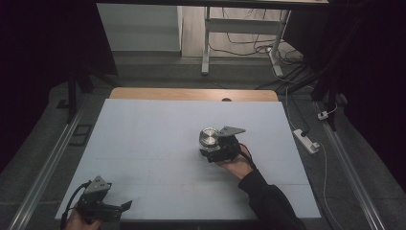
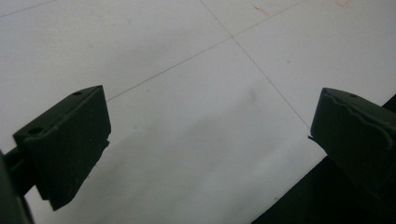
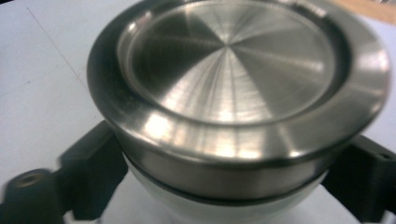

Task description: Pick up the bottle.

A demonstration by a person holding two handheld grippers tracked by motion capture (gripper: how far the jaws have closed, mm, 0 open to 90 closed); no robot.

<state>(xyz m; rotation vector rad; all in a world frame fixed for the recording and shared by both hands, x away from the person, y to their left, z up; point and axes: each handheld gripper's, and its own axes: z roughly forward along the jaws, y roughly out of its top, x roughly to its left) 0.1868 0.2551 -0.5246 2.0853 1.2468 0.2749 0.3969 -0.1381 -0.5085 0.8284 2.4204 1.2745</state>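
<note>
A round jar (image 1: pixel 208 139) with a brushed metal lid (image 3: pixel 233 79) is pinched between the jaws of the right gripper (image 1: pixel 210 148), near the middle of the pale blue table (image 1: pixel 158 129). In the right gripper view the jaws are pressed against the white body just under the lid. The left gripper (image 1: pixel 125 206) is held spread wide, nothing between its jaws, over the table's near left edge.

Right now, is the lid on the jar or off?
On. The shiny metal lid sits flat on the white jar, held in the right gripper.
</note>
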